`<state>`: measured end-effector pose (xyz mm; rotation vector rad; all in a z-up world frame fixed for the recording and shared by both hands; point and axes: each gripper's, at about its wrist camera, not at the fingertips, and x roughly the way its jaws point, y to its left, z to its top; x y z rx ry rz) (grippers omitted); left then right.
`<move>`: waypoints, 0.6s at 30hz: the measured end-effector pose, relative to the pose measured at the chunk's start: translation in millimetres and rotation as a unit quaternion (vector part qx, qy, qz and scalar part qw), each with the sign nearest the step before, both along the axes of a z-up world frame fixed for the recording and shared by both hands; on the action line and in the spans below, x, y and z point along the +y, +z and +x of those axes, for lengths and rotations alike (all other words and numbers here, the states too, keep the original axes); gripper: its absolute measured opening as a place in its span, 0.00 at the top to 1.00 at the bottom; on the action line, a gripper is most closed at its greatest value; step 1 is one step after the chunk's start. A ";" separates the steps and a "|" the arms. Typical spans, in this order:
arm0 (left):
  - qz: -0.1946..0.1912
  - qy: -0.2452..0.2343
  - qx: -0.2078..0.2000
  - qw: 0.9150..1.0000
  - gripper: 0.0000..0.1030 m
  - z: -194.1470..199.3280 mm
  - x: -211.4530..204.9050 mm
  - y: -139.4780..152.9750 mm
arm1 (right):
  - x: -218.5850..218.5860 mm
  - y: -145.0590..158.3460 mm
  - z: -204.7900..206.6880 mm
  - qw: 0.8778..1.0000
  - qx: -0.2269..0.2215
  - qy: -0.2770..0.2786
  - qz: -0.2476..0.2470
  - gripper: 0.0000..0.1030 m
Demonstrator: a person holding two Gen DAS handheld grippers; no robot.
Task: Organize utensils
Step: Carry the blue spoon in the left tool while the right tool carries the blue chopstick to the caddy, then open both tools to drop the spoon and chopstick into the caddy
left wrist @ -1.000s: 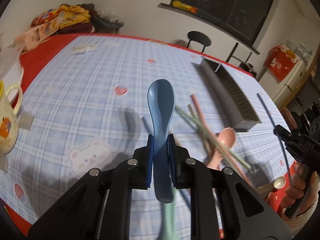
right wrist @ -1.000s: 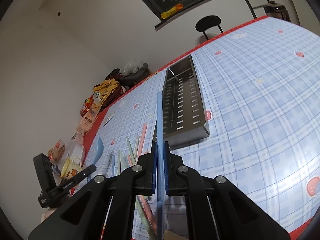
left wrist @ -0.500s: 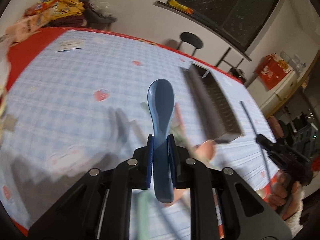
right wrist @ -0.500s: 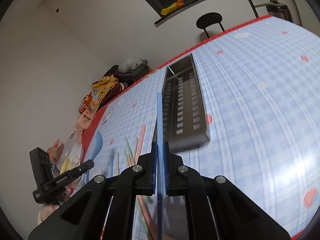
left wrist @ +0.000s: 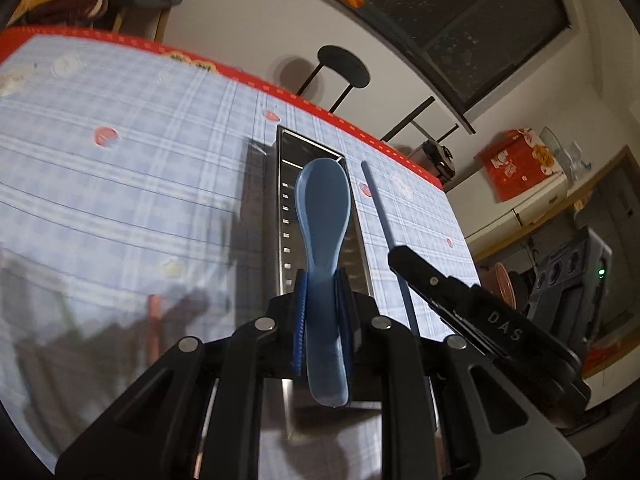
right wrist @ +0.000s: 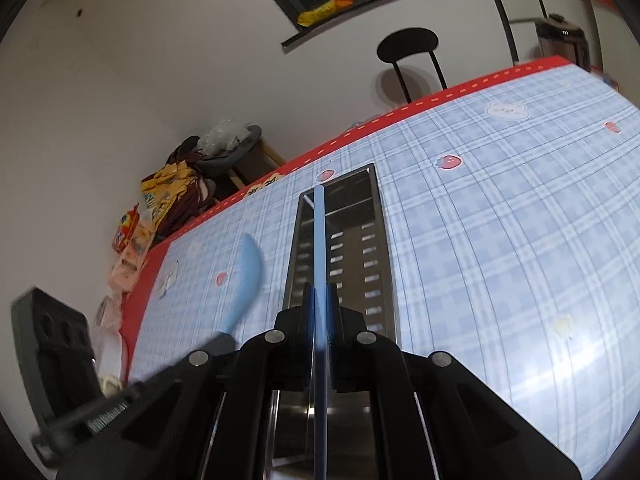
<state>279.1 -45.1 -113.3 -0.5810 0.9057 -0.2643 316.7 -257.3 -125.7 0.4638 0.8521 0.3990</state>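
The left gripper (left wrist: 323,296) is clenching a blue plastic spoon (left wrist: 323,216). The right gripper (right wrist: 319,304) is clenching a thin blue chopstick (right wrist: 319,248). The long perforated steel tray (right wrist: 384,248) is lying directly ahead of and below both, its length matching theirs.

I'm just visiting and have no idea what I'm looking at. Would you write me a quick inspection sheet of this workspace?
Surface: table under a blue checked cloth with a red border.
Job's things: blue spoon and blue chopstick, both held above a long metal tray with slotted floor; more utensils lie blurred on the cloth at left.
Clutter: snack packets piled at the far table edge.
Grippers: left gripper shut on the spoon's handle; right gripper shut on the chopstick.
Cables: nothing seen.
Surroundings: black chair, dark window, red box on a counter.
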 end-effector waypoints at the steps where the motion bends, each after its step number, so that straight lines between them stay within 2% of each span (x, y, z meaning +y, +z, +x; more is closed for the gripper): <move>1: 0.000 0.005 0.003 1.000 0.83 6.5 -2.1 -4.2 | 0.3 -2.0 4.9 1.000 0.003 -0.003 -0.002 0.94; 10: 0.003 0.008 0.011 1.000 0.83 34.4 -6.9 -19.2 | 2.8 -20.5 33.0 0.999 0.034 -0.012 0.001 0.94; 13: 0.009 0.005 0.009 1.000 0.83 38.1 -5.4 -18.9 | 0.8 -21.5 34.6 0.999 0.035 -0.021 -0.001 0.90; 15: 0.007 0.003 -0.004 1.000 0.67 36.1 -1.0 -13.1 | -2.2 -16.7 33.4 0.999 0.025 -0.024 -0.002 0.72; 18: 0.028 0.003 -0.028 0.999 0.60 28.4 7.7 3.8 | -7.7 -1.0 24.7 1.000 0.004 -0.025 -0.010 0.61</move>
